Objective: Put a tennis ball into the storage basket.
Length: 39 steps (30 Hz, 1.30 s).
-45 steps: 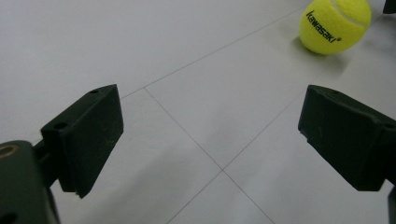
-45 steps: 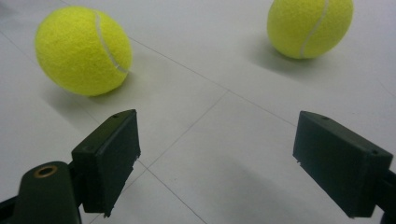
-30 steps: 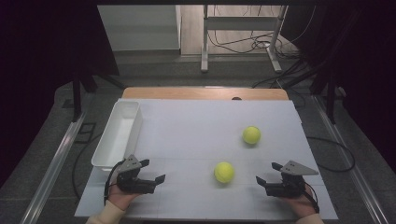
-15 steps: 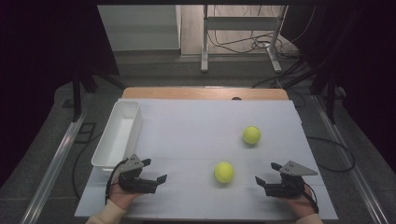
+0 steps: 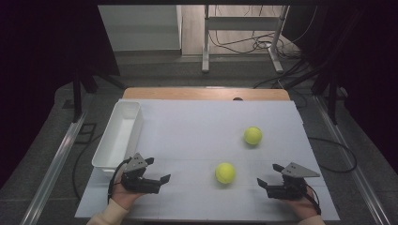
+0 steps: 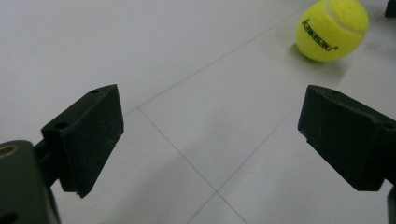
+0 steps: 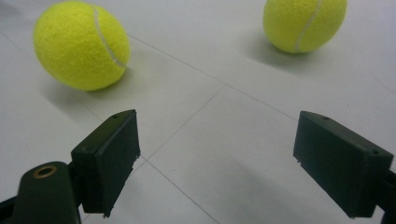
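Two yellow tennis balls lie on the white table. The near ball point(image 5: 225, 173) point(image 6: 332, 29) point(image 7: 81, 45) rests between my two grippers, and the far ball point(image 5: 253, 135) point(image 7: 304, 23) sits further back on the right. My left gripper point(image 5: 157, 169) point(image 6: 210, 100) is held low at the front left, open and empty, its jaws pointing right toward the near ball. At the front right my right gripper point(image 5: 269, 175) point(image 7: 217, 121) is also open and empty, a short way from the near ball.
A white rectangular tray point(image 5: 139, 123) stands empty along the table's left edge, just behind my left gripper. The white table sheet point(image 5: 202, 122) has bare room in the middle and back. Cables and metal legs lie on the floor beyond.
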### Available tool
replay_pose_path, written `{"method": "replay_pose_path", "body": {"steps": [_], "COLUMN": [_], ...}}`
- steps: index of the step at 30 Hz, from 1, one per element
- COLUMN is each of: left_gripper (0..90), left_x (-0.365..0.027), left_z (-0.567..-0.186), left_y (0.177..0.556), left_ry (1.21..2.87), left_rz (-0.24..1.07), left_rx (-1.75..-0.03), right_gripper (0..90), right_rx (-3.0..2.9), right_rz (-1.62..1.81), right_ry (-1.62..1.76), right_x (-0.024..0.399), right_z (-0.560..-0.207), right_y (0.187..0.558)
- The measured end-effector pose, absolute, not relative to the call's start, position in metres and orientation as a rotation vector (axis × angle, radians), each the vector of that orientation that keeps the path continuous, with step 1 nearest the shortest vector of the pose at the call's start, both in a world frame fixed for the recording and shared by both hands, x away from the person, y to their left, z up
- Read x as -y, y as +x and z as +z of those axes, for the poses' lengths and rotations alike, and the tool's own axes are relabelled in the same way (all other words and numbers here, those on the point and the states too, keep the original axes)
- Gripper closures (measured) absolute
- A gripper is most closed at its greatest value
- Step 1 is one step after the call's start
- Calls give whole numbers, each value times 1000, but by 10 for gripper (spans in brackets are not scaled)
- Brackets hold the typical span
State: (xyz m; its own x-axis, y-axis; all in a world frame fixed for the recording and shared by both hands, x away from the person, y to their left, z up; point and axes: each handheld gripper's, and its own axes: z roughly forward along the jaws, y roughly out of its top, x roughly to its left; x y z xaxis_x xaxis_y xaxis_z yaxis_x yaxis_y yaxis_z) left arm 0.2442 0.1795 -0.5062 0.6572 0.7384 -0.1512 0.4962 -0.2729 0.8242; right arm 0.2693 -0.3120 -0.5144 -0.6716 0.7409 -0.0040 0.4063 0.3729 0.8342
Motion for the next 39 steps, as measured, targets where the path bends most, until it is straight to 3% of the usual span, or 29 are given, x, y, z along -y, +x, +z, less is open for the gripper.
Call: {"method": "replay_pose_path", "body": {"steps": [39], "left_gripper": [77], "left_x": [-129], "left_z": [-468], "left_y": [269], "left_ry": [1985], "left_rz": [228], "left_rx": [-831], "right_gripper": [148], "right_rx": [-2249], "right_rz": [1226], "right_ry": [977], "right_x": [309], "right_z": [-513], "right_y": [273]}}
